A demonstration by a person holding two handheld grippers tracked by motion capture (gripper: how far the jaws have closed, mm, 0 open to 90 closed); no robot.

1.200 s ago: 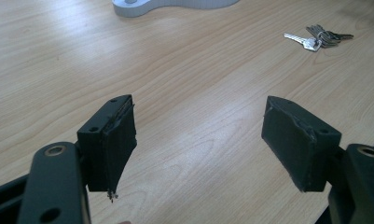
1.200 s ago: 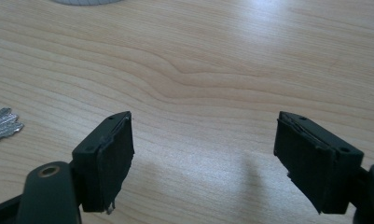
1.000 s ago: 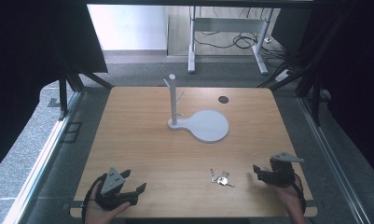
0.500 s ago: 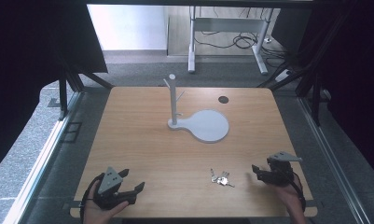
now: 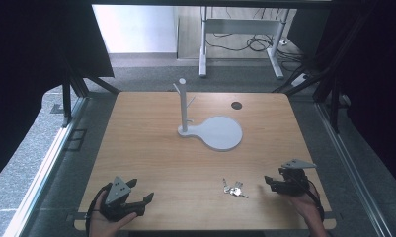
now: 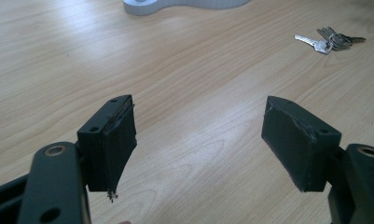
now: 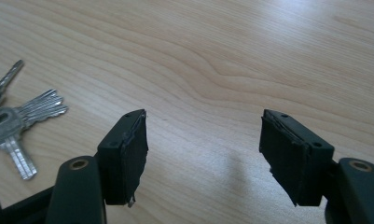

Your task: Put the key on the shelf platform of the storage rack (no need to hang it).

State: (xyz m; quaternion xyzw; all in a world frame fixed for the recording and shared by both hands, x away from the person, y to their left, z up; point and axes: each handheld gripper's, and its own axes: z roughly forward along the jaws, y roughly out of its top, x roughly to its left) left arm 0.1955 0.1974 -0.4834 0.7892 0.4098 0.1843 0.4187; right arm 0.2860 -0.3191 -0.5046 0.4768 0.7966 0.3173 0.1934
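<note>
High view: nothing looks started; keys lie near the tabletop's near edge, stand bare, left tongs and right tongs wide open, holding nothing.

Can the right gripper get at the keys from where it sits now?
Probably yes. The right gripper is open, and the keys lie flat on bare table just beside it, nothing between them. The stand is well away.

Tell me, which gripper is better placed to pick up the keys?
Probably the right gripper: it sits open right beside the bunch of keys. The left gripper, also open, is farther off near the table's front-left corner.
</note>
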